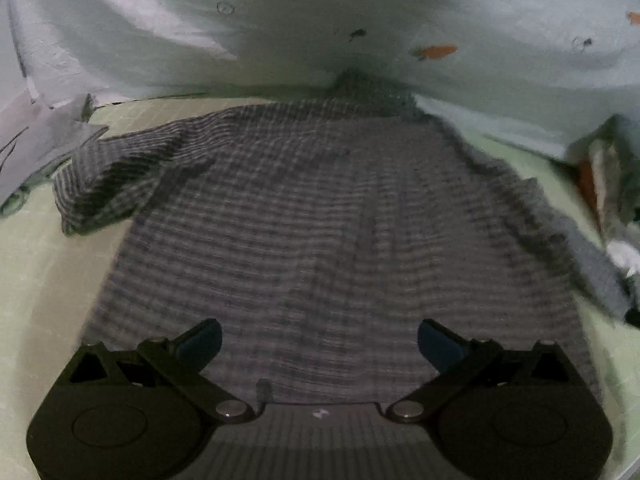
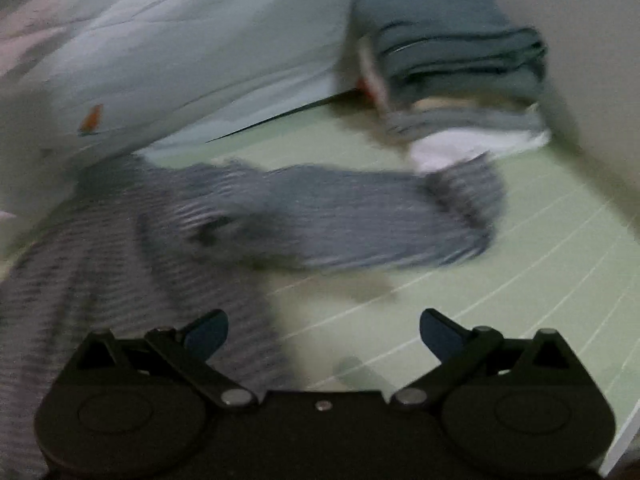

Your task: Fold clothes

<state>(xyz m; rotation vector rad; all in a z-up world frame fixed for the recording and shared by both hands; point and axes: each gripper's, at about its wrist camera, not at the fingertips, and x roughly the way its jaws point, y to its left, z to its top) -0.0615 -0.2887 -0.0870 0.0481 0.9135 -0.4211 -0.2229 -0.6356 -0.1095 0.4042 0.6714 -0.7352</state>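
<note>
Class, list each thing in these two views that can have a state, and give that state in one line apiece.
Checked shirt: spread flat, unfolded.
Shirt sleeve: stretched out sideways on the mat.
Stack of clothes: folded, piled.
Left gripper: open, empty.
Right gripper: open, empty.

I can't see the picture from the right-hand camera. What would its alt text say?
A blurred grey striped shirt lies spread on a pale green gridded mat, one sleeve stretched toward a stack of folded clothes at the back. In the foreground the right gripper has its jaws wide open, holding nothing.
</note>
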